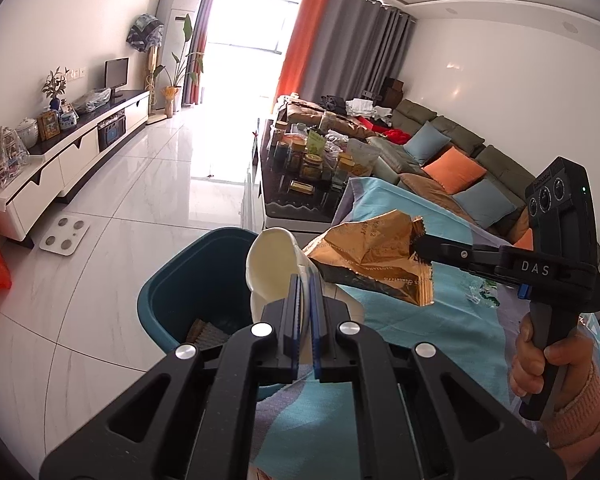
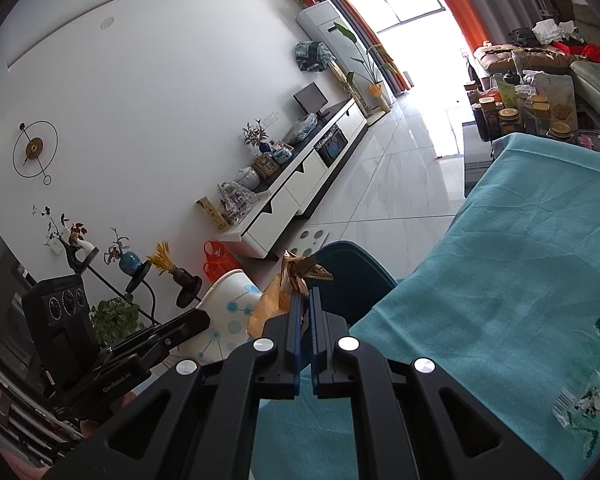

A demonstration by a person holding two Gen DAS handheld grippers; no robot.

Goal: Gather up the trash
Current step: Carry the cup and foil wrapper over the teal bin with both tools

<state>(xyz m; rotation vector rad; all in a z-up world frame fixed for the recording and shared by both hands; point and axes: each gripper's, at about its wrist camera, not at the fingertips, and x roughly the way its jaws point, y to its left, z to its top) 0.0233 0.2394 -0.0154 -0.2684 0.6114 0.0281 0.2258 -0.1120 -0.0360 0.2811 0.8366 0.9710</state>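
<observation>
We see left gripper [image 1: 307,280] pinching paper cup [image 1: 270,268] frame centre, over teal bin [image 1: 172,300]. Right gripper [image 1: 420,250] clamped on gold wrapper [image 1: 368,258], right of cup, above teal cloth [image 1: 420,320].

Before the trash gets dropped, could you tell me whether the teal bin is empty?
Not empty: the teal bin already holds a brownish ribbed item at its bottom, seen in the left wrist view. What it is, I cannot tell.
</observation>
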